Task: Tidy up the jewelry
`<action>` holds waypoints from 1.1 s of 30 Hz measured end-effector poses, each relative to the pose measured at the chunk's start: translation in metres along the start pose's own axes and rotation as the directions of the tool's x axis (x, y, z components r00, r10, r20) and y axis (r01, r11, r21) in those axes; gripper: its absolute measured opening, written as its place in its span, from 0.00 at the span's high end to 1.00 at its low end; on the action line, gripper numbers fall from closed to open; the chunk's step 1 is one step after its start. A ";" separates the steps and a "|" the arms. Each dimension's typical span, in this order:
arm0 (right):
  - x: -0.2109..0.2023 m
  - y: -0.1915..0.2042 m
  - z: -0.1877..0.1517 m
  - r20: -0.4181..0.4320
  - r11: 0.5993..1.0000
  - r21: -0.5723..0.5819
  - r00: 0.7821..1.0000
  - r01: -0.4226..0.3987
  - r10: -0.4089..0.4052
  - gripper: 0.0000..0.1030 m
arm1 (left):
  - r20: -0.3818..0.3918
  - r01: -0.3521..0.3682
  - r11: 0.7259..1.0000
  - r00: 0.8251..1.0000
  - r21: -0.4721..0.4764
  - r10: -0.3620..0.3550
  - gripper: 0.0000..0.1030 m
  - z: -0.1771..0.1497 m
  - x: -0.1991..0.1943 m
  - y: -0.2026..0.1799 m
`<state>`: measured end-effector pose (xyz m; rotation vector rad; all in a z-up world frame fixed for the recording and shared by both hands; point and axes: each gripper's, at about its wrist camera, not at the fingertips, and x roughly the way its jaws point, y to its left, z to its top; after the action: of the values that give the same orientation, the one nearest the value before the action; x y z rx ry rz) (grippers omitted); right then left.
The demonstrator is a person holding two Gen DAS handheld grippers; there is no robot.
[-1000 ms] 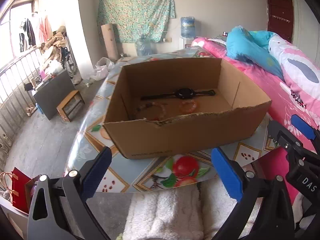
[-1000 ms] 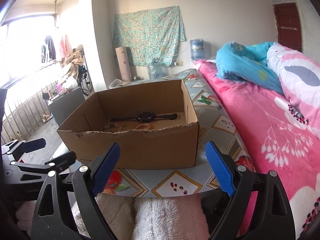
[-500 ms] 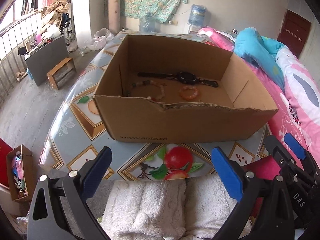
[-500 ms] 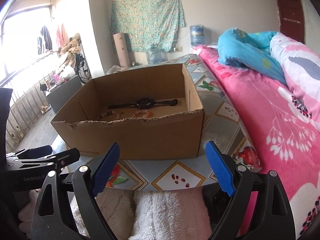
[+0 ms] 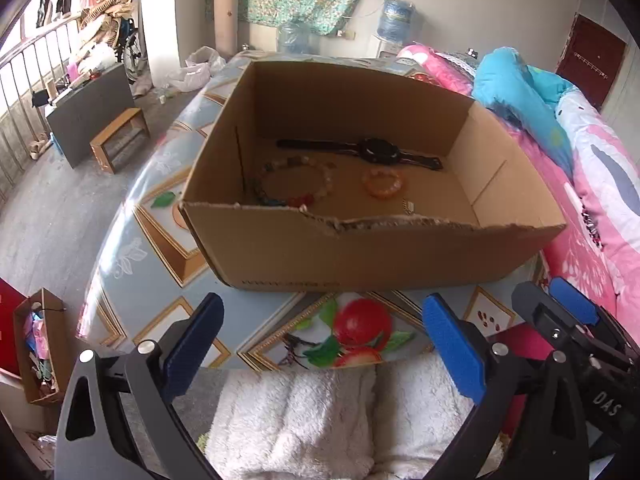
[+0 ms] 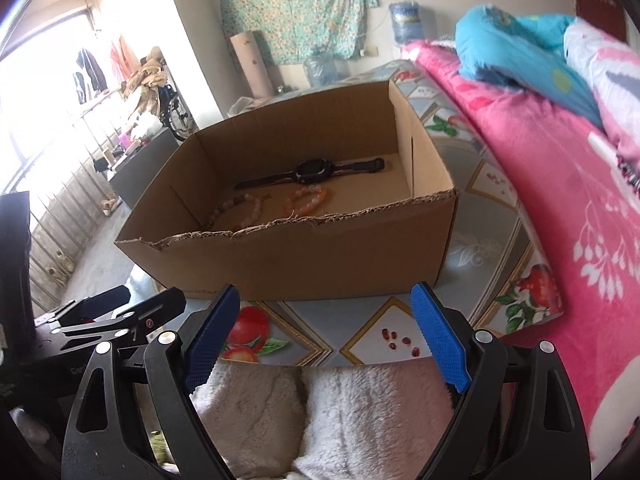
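An open cardboard box (image 5: pixel 360 252) (image 6: pixel 304 256) stands on a table with a fruit-print cover (image 5: pixel 132 256) (image 6: pixel 492 184). Inside lie a black watch (image 5: pixel 376 151) (image 6: pixel 316 170), a multicoloured bead bracelet (image 5: pixel 294 182) (image 6: pixel 240 210), an orange bead bracelet (image 5: pixel 382 185) (image 6: pixel 306 200) and a small pale chain piece (image 5: pixel 408 206). My left gripper (image 5: pixel 320 344) hangs open in front of the box's near wall, nothing between its blue pads. My right gripper (image 6: pixel 326 344) is likewise open and empty, just right of the left one, short of the box.
A pink floral quilt (image 6: pixel 560 200) and blue pillow (image 5: pixel 520 96) lie on the bed to the right. White fluffy fabric (image 5: pixel 304 412) covers the person's lap below the table edge. A wooden stool (image 5: pixel 120 144) and grey cabinet (image 5: pixel 88 116) stand on the floor at left.
Both grippers have come closer to the box and tipped down, so more of its floor and the jewelry shows. Neither jaw has changed its opening.
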<state>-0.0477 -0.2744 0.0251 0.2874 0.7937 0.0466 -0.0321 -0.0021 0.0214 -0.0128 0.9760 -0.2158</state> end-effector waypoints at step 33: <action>0.025 0.023 0.017 -0.087 0.988 -0.122 0.991 0.092 -0.103 0.19 | -0.008 -0.112 0.992 0.994 -0.051 0.111 0.05 0.024 0.010 0.015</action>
<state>-0.0168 -0.2528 0.0254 0.1355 0.8934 0.0147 -0.0045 0.0089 0.0252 -0.0047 0.9843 -0.0879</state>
